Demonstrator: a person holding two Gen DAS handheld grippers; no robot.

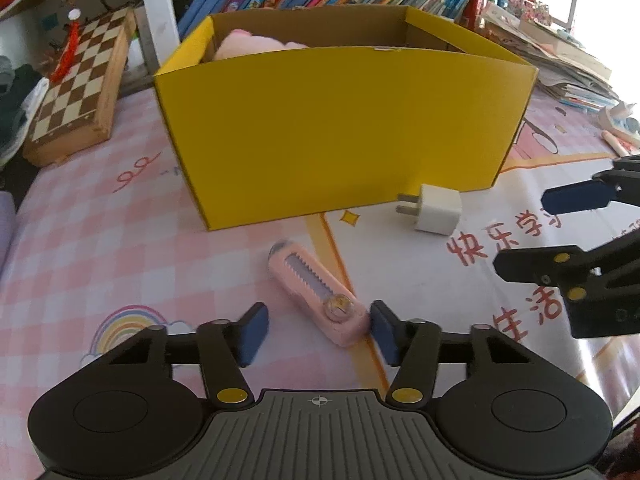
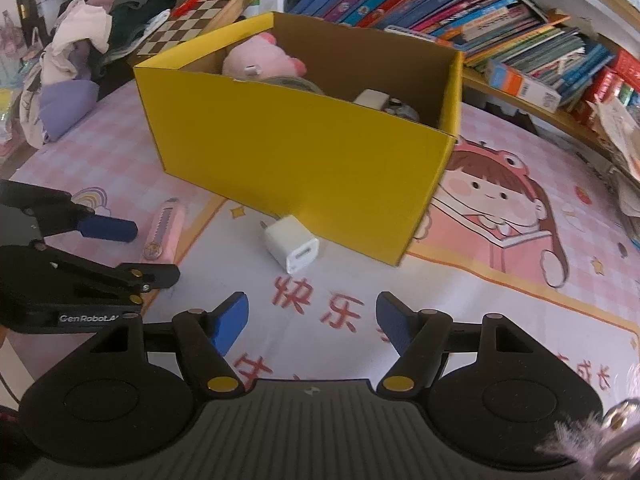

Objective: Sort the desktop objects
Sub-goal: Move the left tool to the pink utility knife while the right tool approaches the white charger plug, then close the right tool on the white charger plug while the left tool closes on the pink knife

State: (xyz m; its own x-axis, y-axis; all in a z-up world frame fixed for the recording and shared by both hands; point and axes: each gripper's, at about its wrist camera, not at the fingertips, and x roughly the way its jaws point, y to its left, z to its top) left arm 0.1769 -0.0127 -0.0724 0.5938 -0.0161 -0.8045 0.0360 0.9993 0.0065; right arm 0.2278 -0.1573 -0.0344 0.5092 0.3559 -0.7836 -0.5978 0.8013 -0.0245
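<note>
Overhead, book-crammed shelves (image 2: 460,12) crowd a pink cartoon table mat (image 2: 500,208).

A matt yellow cardboard box (image 1: 340,128) is seen, brown inside. The charger (image 2: 292,249) is finished in smooth white plastic. The chessboard (image 1: 80,88) is made of wood; the plush toy (image 2: 256,60) of soft cloth.

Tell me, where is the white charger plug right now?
The white charger plug lies on the mat against the yellow box's front wall, right of the pink utility knife.
</note>
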